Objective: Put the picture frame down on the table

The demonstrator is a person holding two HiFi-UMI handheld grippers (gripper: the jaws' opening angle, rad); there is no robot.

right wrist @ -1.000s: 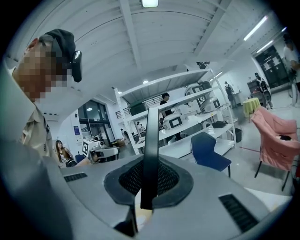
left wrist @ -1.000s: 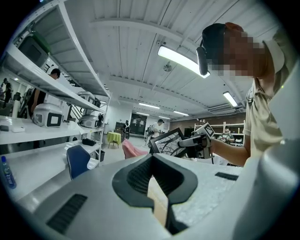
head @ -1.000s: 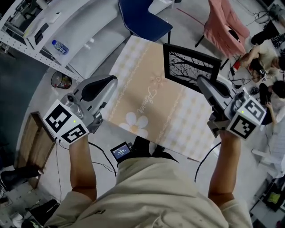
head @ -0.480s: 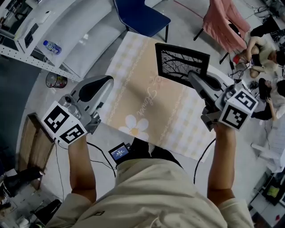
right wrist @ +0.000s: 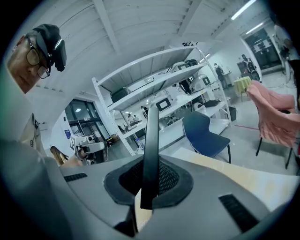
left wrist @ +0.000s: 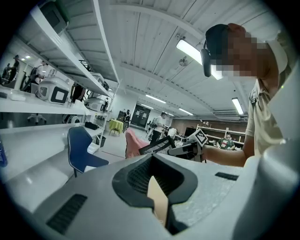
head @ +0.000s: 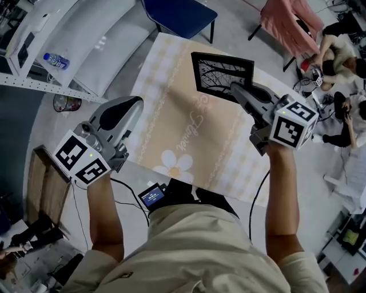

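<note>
The picture frame [head: 222, 75] is black with a bare-branch print. It hangs tilted over the far right part of the table [head: 171, 109], which wears a beige cloth with a white flower. My right gripper [head: 239, 91] is shut on the frame's near right edge. In the right gripper view the frame [right wrist: 151, 136] stands edge-on between the jaws of that gripper [right wrist: 146, 190]. My left gripper [head: 131, 107] hovers off the table's left edge, shut and empty; in its own view this gripper [left wrist: 157, 190] faces the frame [left wrist: 157, 144].
A blue chair [head: 180, 14] stands at the table's far end, and a pink-draped chair [head: 289, 23] at the far right. White shelving [head: 34, 40] with a water bottle [head: 56, 60] runs along the left. People sit at the right [head: 337, 51]. A small screen device [head: 153, 196] sits by my waist.
The right gripper has carried the frame leftward and farther out over the table. The left gripper has barely moved.
</note>
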